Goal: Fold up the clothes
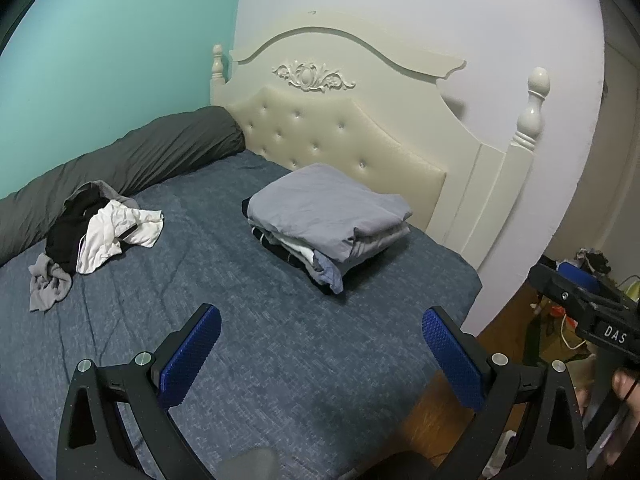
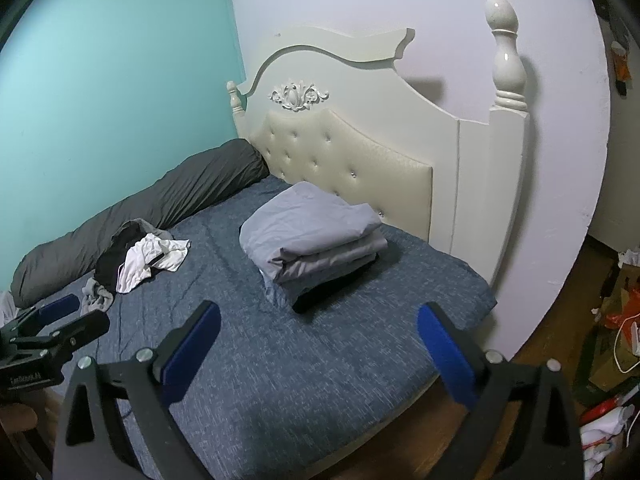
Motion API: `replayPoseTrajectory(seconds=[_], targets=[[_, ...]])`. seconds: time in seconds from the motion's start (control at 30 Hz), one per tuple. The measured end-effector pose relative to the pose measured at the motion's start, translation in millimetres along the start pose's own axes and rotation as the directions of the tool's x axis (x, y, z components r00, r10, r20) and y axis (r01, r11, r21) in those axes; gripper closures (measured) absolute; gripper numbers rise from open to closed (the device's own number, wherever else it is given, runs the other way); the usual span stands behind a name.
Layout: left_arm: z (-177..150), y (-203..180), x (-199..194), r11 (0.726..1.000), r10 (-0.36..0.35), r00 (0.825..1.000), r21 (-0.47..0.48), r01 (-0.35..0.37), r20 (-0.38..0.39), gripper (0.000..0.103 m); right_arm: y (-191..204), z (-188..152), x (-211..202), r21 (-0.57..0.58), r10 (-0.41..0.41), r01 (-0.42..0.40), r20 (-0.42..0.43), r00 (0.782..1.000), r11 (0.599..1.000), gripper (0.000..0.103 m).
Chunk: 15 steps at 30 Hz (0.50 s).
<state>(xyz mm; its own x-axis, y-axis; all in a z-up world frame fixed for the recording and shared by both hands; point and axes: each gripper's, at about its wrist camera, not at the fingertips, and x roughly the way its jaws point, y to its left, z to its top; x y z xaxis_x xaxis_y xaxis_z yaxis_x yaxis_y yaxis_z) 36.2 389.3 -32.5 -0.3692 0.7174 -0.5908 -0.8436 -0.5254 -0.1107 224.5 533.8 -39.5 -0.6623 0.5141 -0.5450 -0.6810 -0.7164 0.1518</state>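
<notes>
Left tool [image 1: 321,330]: both blue-padded fingers [image 1: 191,354] spread wide apart, nothing between them, angled downward. Right tool [image 2: 319,326]: fingers [image 2: 447,354] likewise spread wide, nothing gripped, same downward tilt. Each tool appears at the edge of the other's view, side by side and apart. Part of a hand [image 1: 626,390] shows on the right tool's handle.

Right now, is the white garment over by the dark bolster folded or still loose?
Loose. The white garment lies crumpled, tangled with a black piece and a grey one, unlike the squared folded stack near the headboard.
</notes>
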Motion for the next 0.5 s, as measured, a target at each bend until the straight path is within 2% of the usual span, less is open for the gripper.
replayPoseTrajectory(seconds=[0.5], targets=[[-18.3, 9.1, -22.1, 1.0, 0.02, 1.0, 0.006, -0.02, 0.022, 0.0, 16.0, -19.5, -18.5, -0.052, -0.007, 0.007, 0.012, 1.0, 0.999, 0.003]])
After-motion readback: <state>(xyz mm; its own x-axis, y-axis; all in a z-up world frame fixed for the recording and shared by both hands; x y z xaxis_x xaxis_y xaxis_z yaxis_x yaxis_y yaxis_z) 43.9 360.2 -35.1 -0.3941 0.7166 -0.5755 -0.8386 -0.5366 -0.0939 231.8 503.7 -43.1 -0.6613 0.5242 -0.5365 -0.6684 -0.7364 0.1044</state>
